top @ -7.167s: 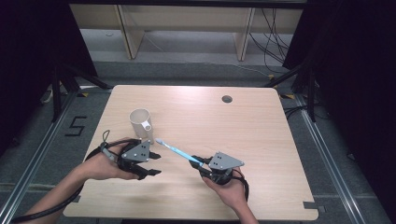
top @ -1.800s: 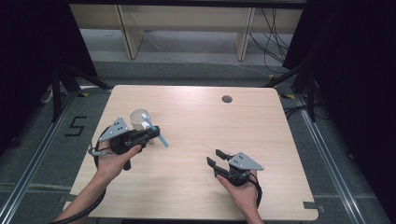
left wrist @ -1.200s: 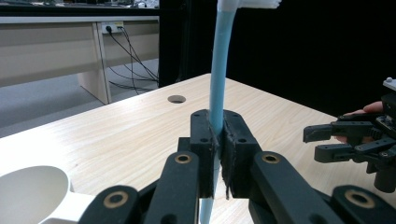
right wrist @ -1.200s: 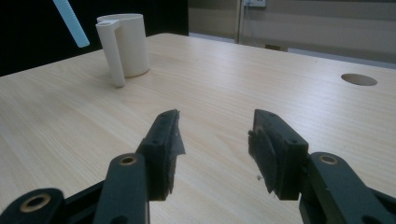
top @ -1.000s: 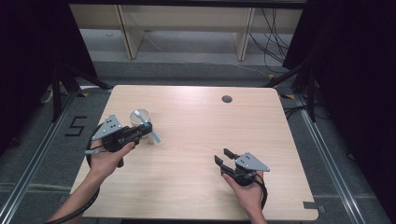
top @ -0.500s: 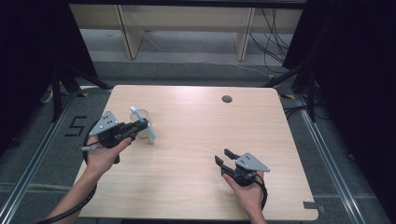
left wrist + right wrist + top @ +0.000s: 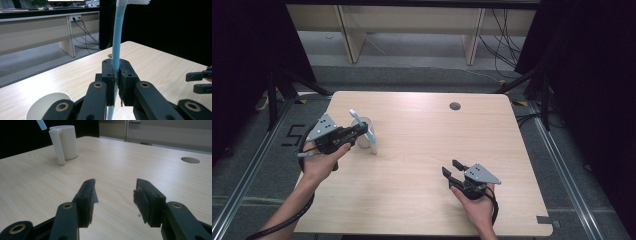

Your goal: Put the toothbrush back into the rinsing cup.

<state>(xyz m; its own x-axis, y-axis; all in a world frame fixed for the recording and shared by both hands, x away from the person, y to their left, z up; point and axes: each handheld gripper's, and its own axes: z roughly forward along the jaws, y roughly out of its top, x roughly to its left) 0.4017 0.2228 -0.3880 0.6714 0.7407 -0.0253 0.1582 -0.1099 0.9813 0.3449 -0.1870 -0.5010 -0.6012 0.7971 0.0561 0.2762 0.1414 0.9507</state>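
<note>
Right gripper (image 7: 453,169) rests low at the near right of the table (image 7: 422,200), jaws spread wide, nothing between them. Farther off at the left, the left gripper (image 7: 116,75) has its jaws clamped on the light blue toothbrush (image 7: 117,37), held upright, bristle head at top. The white cup (image 7: 364,131) stands on the table just beside and below the toothbrush. A round hole (image 7: 455,106) lies near the far edge.

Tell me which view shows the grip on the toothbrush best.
The left gripper view: the left hand-held gripper is shut on the blue toothbrush handle, held upright, white bristles at the top edge. The high view shows the brush small, above the white cup. The right gripper view catches only a blue tip.
</note>
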